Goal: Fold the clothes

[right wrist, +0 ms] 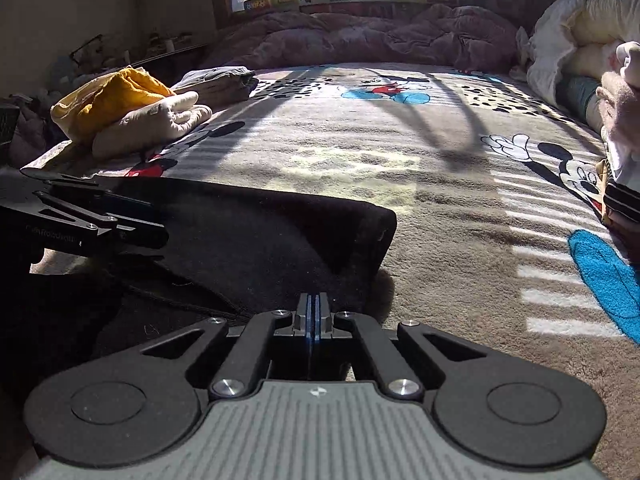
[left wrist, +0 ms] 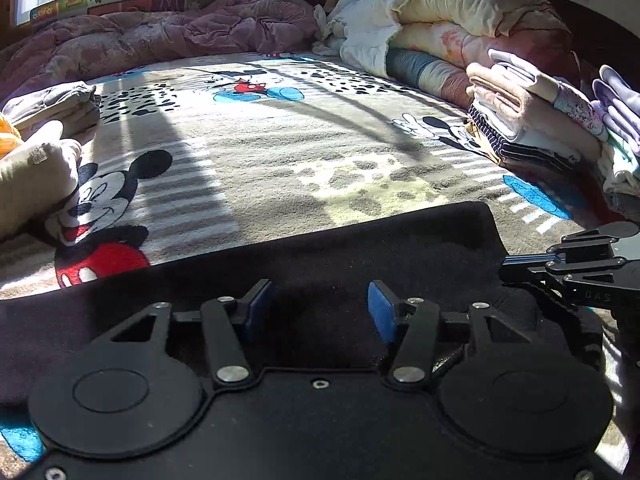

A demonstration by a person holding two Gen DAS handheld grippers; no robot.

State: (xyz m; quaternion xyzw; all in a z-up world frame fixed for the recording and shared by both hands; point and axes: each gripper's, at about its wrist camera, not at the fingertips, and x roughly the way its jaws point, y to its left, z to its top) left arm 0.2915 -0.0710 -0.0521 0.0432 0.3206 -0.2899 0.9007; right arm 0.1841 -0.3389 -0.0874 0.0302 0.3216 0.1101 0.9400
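Observation:
A black garment [left wrist: 340,248] lies folded flat on the Mickey Mouse blanket [left wrist: 280,152], at the near edge of the bed. My left gripper [left wrist: 320,308] is open, its blue pads spread just above the garment's middle. My right gripper [right wrist: 314,316] is shut, its pads pressed together at the garment's [right wrist: 260,236] near right edge; I cannot tell whether cloth is pinched between them. The right gripper shows in the left wrist view [left wrist: 516,268] at the garment's right side. The left gripper's body shows at the left of the right wrist view.
A stack of folded clothes [left wrist: 532,116] stands at the right of the bed. Rolled quilts [left wrist: 460,28] lie behind it. Unfolded clothes, yellow and cream [right wrist: 128,116], lie at the left. A purple duvet [left wrist: 168,36] runs along the far edge under the window.

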